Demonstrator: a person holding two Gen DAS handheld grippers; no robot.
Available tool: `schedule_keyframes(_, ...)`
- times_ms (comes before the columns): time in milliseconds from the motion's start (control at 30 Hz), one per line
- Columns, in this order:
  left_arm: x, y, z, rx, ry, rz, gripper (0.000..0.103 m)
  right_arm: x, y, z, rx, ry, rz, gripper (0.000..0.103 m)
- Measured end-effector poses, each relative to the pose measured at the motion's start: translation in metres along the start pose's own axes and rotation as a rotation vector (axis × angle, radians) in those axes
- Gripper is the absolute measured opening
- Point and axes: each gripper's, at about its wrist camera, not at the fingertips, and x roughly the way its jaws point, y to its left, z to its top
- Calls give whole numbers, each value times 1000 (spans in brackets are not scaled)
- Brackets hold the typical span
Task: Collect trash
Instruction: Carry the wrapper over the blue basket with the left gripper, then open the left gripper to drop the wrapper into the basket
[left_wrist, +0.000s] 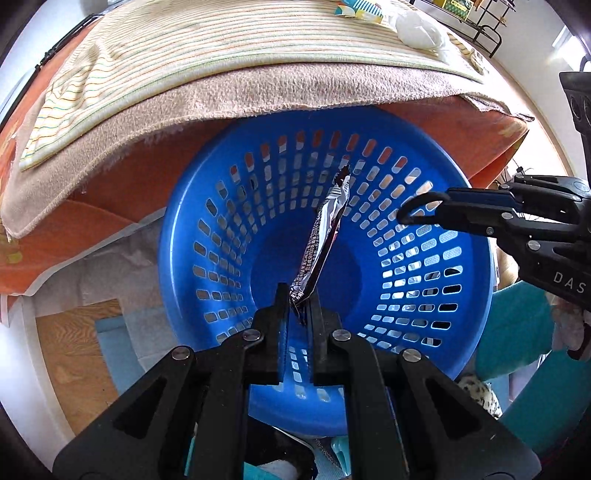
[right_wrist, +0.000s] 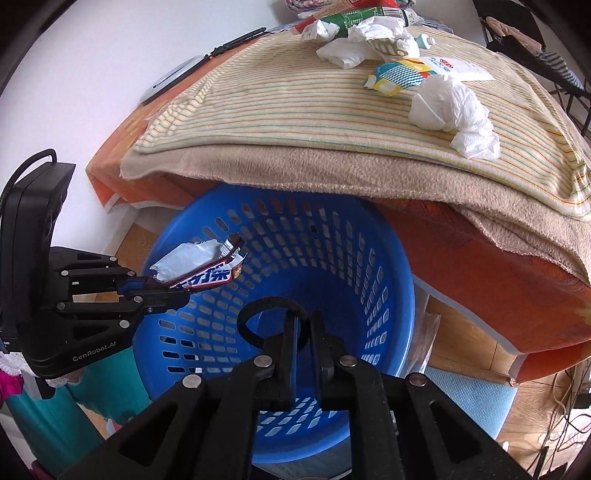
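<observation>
Under the bed edge, lower centre: blue basket (left_wrist: 476, 258), empty inside, both grippers over its mouth.
Bed top, upper right of right view: tissue wads (right_wrist: 452, 110), more wrappers; soft, light, pinch anywhere.
Left gripper (left_wrist: 300, 301): clamped on candy wrapper (left_wrist: 325, 236) by one end; thin, crinkly, slippery foil.
Right gripper (right_wrist: 303, 325): nearly closed on a thin black loop (right_wrist: 266, 304).
View difference: right view shows wrapper's printed face; left shows it edge-on.

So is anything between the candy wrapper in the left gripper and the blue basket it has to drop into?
Nothing visible. The candy wrapper, pinched in the left gripper, hangs over the open mouth of the blue basket, which looks empty. The right gripper, holding a black loop, is off to one side.
</observation>
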Motion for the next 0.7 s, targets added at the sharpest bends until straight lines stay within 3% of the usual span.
schedule_keyframes(100, 3, 0, 1, 3, 13, 8, 7, 1, 1, 0, 0, -2, 2, 23)
schedule_keyframes(167, 5, 0, 1, 3, 19, 17, 9, 1, 0, 0, -1, -1, 1, 25)
schedule_keyframes(200, 6, 0, 1, 2, 21, 21, 17, 1, 0, 0, 0, 0, 1, 29)
schedule_keyframes(233, 7, 2, 2, 0, 19, 25, 35, 2, -1, 0, 3, 3, 0, 31)
schedule_keyframes(300, 6, 3, 2, -5, 5, 34, 55, 4, 0, 0, 6, 8, -4, 36)
schedule_keyframes(533, 7, 6, 4, -5, 3, 51, 56, 2, -1, 1, 9, -1, -27, 66)
schedule_keyframes(700, 5, 8, 5, -17, -10, 61, 66, -2, -2, 3, 15, -14, -51, 81)
